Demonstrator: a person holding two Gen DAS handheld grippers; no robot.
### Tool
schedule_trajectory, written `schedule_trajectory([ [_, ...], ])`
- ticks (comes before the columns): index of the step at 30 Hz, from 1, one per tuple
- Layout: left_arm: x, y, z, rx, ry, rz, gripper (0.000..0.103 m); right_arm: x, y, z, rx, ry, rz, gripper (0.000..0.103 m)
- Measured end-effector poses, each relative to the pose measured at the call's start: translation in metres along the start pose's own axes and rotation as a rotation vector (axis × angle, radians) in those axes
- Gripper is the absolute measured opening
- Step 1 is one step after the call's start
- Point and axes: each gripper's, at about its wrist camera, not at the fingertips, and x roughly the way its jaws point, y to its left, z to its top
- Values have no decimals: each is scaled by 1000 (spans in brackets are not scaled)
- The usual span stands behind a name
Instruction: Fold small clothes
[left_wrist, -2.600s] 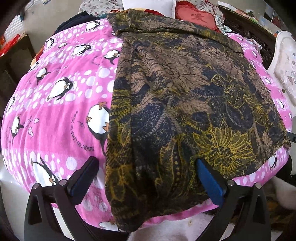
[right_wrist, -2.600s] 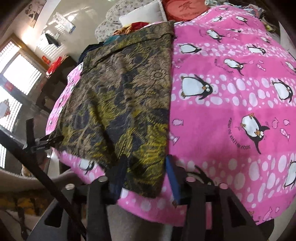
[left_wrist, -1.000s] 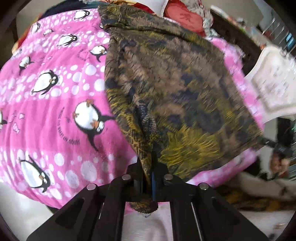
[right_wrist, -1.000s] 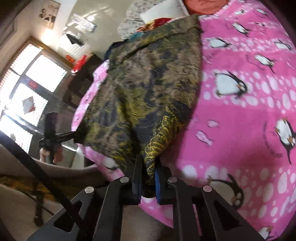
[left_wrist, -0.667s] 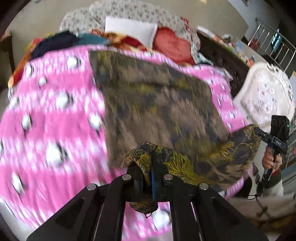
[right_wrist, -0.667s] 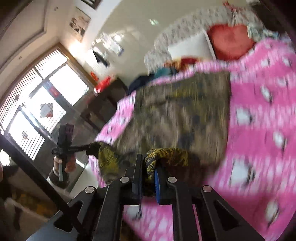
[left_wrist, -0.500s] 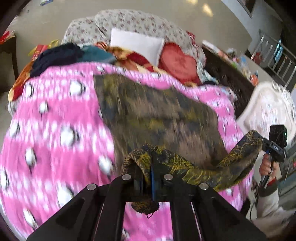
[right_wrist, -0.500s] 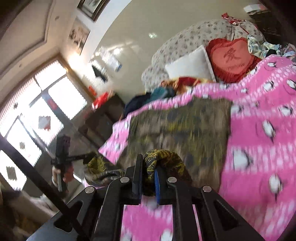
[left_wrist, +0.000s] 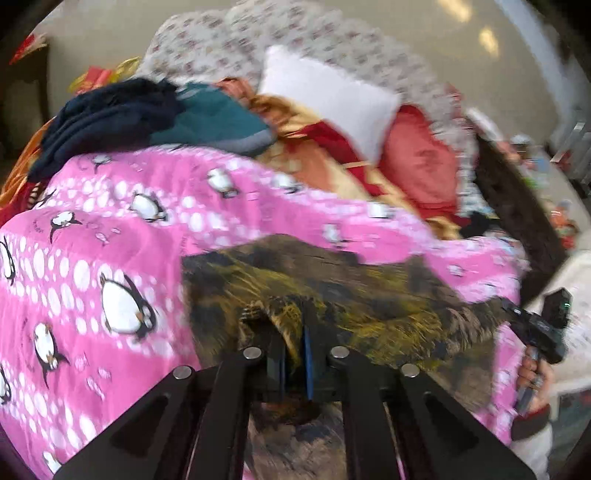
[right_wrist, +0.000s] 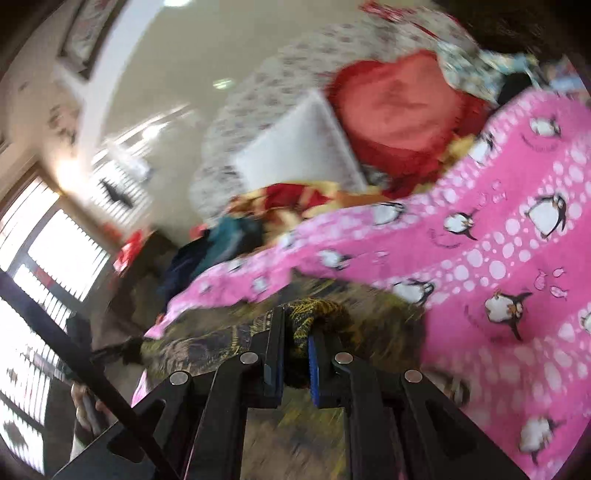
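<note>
A dark garment with a brown, yellow and navy floral print (left_wrist: 354, 291) lies on the pink penguin blanket (left_wrist: 92, 236). My left gripper (left_wrist: 293, 350) is shut on one near corner of it. My right gripper (right_wrist: 295, 350) is shut on the other near corner (right_wrist: 314, 310). Both corners are carried over the garment toward its far edge, so the near half is doubled over the far half. The right gripper also shows at the right of the left wrist view (left_wrist: 535, 325). Both views are motion-blurred.
At the head of the bed lie a white pillow (left_wrist: 328, 99), a red heart cushion (right_wrist: 399, 99) and a heap of dark blue and teal clothes (left_wrist: 155, 118). A dark wooden bed frame (left_wrist: 517, 206) runs along the right. Windows (right_wrist: 37, 251) are at left.
Both grippers closed on the garment's near corners, lifted them and carried them forward over the garment toward the pillows. The visible part of the garment is now about half as long.
</note>
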Motion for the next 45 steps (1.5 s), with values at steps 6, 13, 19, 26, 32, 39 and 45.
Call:
schedule_trajectory([
  [6,-10,15,13,-49,-49,8,38,-6,-4,-6,-48,-40,-118,47],
  [13,-51,0,-9,37,-143,60,61,-17,67,-43,-305,26,-54,51],
  [19,-22,-37,-59,194,20,86,62,49,102,-81,-419,219,1,50],
  [26,32,-49,-33,211,68,148,62,109,120,-53,-448,188,-44,50],
  [32,32,-40,24,100,-71,147,62,130,95,-5,-271,36,-143,54],
  [39,7,-13,5,77,-100,140,74,45,67,-16,-301,-27,-245,79],
  [45,17,-6,-22,113,-44,159,74,31,29,-9,-280,22,-387,79],
])
